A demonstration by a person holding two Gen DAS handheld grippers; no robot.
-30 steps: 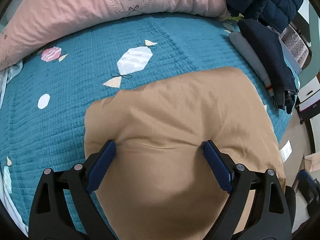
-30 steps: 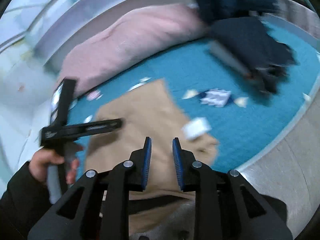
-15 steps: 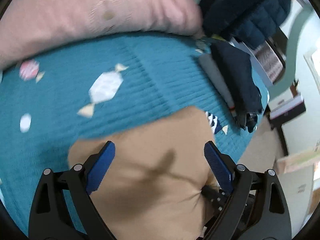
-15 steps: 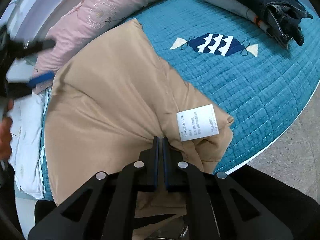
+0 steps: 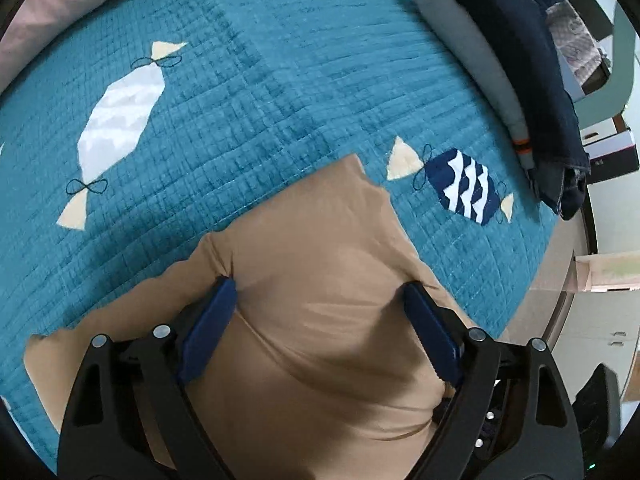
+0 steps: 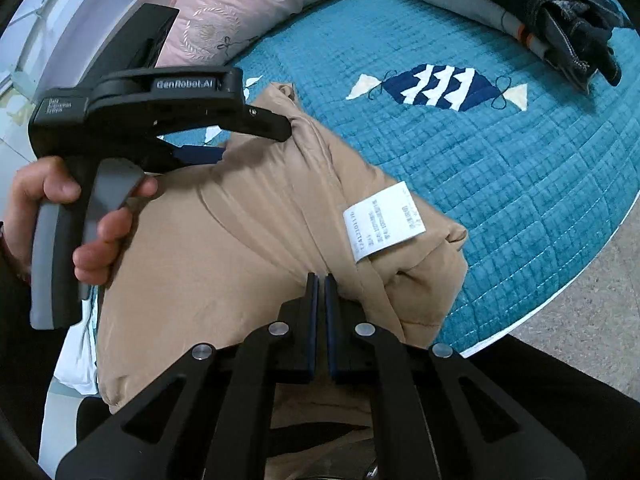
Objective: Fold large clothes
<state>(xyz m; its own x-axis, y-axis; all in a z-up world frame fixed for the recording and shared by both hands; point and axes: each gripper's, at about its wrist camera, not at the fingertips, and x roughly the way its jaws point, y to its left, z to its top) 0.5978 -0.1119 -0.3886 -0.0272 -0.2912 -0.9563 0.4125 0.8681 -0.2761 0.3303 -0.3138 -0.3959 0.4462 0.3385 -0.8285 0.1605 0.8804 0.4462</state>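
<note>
Presently: tan padded garment [image 6: 256, 248] lies bunched at the near edge of the bed, on the teal quilted bedspread [image 5: 248, 92], part-way through a fold.

Left side: a hand [image 6: 60, 216] holds the left gripper [image 5: 316, 304], jaws spread wide, straddling a raised ridge of the tan fabric. In its own wrist view the blue pads [image 5: 208, 328] press into the cloth on both sides, but the jaws have just eased inward only slightly and no pinch is formed. I read it as open, poised over the ridge.

Right side: right gripper [image 6: 321, 280] has its jaws fully together. A thin fold of the garment is pinched at the tips, just beside the white care label [image 6: 382, 220].

Step in hand, as I judge it: one side secured, the other being taken up before the padded bulk is turned over. Next move calls for the left jaws to close on a firm pleat; slippery shell fabric may slide out.

Surroundings: bedspread carries candy-shaped patches. A pink pillow [image 6: 256, 4] lies along the far edge. Folded dark and grey clothes [image 5: 516, 80] are stacked at the right end, well apart from the garment. Pale floor [image 6: 592, 292] shows beyond the bed edge.
</note>
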